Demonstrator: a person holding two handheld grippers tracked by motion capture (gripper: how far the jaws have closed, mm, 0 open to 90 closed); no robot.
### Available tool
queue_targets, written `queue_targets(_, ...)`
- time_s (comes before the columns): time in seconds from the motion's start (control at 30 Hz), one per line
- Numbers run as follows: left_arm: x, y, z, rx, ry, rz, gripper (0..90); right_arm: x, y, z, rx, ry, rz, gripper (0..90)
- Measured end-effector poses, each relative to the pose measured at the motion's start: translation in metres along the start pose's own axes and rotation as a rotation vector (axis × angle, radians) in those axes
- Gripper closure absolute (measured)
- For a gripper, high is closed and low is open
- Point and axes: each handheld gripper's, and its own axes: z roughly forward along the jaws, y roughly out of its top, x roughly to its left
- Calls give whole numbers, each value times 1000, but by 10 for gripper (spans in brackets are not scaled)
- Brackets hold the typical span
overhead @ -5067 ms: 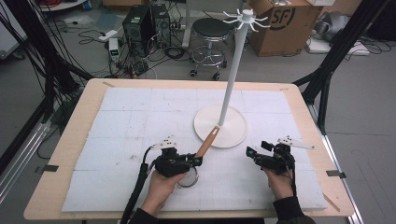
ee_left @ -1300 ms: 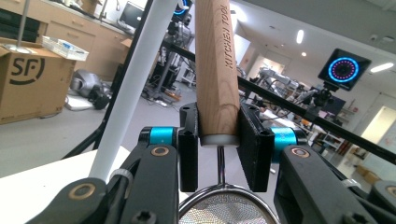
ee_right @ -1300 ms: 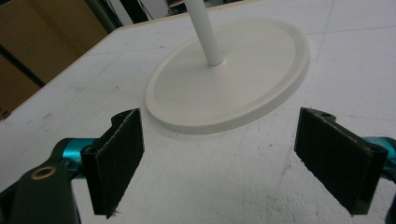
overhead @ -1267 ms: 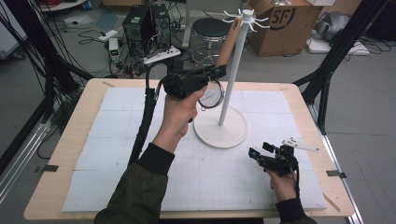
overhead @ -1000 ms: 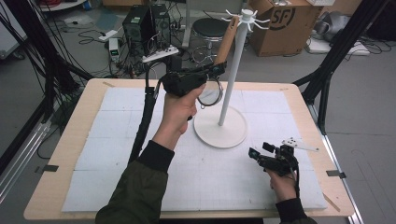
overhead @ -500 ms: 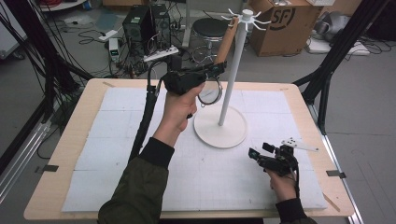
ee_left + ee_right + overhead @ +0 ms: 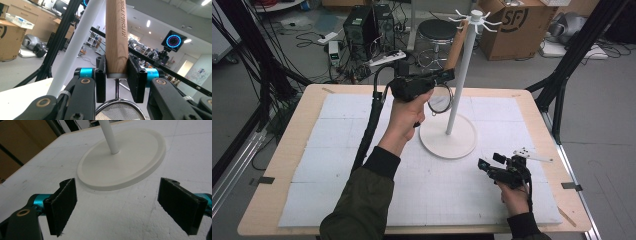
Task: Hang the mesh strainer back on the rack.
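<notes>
My left gripper (image 7: 439, 77), clamped on the strainer's (image 7: 441, 100) wooden handle (image 7: 116, 37), holds it high beside the stand's pole (image 7: 460, 80). Raise steadily, aligning the handle tip with a hook (image 7: 457, 19). My right gripper (image 7: 492, 167) rests spread, near right.

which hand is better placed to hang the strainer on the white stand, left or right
Left. The left gripper is clamped on the strainer's wooden handle, raised beside the stand's pole near its hooks. The right gripper rests open and empty low by the base.
</notes>
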Motion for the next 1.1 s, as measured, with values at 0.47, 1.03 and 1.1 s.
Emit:
queue_targets(0.47, 5, -2, 3, 18, 31, -2, 683, -1, 0, -1, -4, -2, 0, 148)
queue_targets(1.03, 5, -4, 5, 31, 62, 6, 661, -2, 0, -3, -10, -7, 5, 148)
queue_targets(1.1, 6, -4, 4, 28, 66, 4, 649, -2, 0, -3, -10, -7, 8, 148)
